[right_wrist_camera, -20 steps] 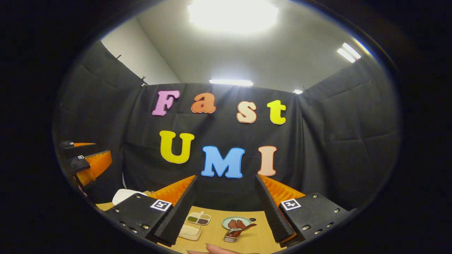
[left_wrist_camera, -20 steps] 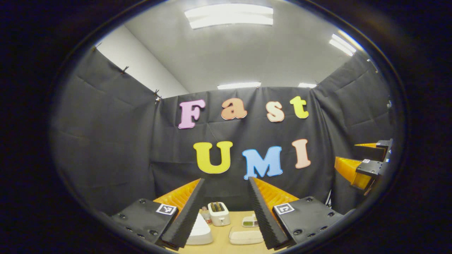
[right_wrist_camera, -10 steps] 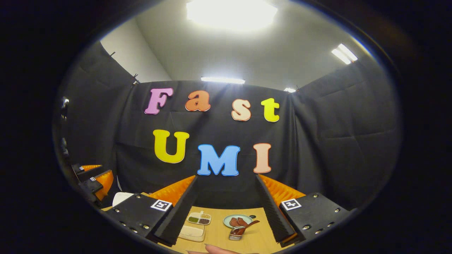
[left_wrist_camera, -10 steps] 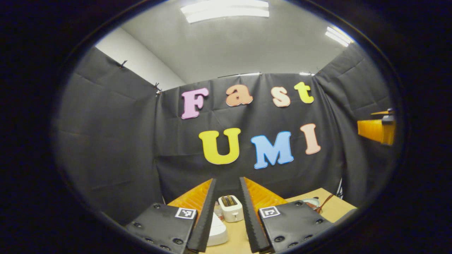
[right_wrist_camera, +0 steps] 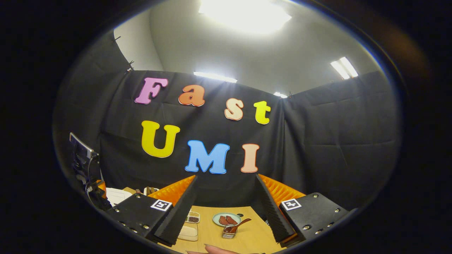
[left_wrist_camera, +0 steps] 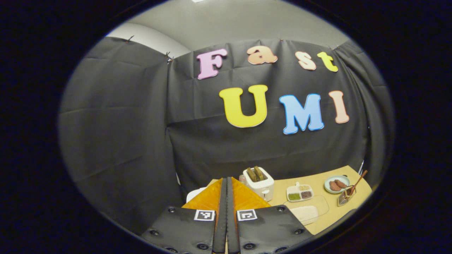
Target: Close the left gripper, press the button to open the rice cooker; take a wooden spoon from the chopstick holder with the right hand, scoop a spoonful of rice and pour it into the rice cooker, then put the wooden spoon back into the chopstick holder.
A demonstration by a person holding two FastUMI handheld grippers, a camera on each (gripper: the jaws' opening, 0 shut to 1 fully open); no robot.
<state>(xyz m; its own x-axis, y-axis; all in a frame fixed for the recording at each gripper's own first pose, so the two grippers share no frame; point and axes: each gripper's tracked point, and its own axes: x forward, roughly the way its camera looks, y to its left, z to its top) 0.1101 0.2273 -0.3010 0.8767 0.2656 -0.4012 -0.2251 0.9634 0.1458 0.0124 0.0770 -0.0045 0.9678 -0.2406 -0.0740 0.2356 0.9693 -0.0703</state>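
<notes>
- The left claw (left_wrist_camera: 226,197) is clenched, empty, above the tan wooden table (left_wrist_camera: 317,178).
- The white rice cooker (left_wrist_camera: 193,193) sits just beyond; its button likely comes next.
- The right claw (right_wrist_camera: 226,208) is released; the brown wooden spoon (right_wrist_camera: 238,224) stands ahead.

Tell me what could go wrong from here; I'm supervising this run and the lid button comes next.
1. The left gripper is shut, its fingers hiding much of the white rice cooker, so the press could miss the button.
2. The toaster stands close beside its path and might get bumped.
3. The wooden spoon leans loosely in the small chopstick holder; the open right gripper could tip it when grabbing.
</notes>
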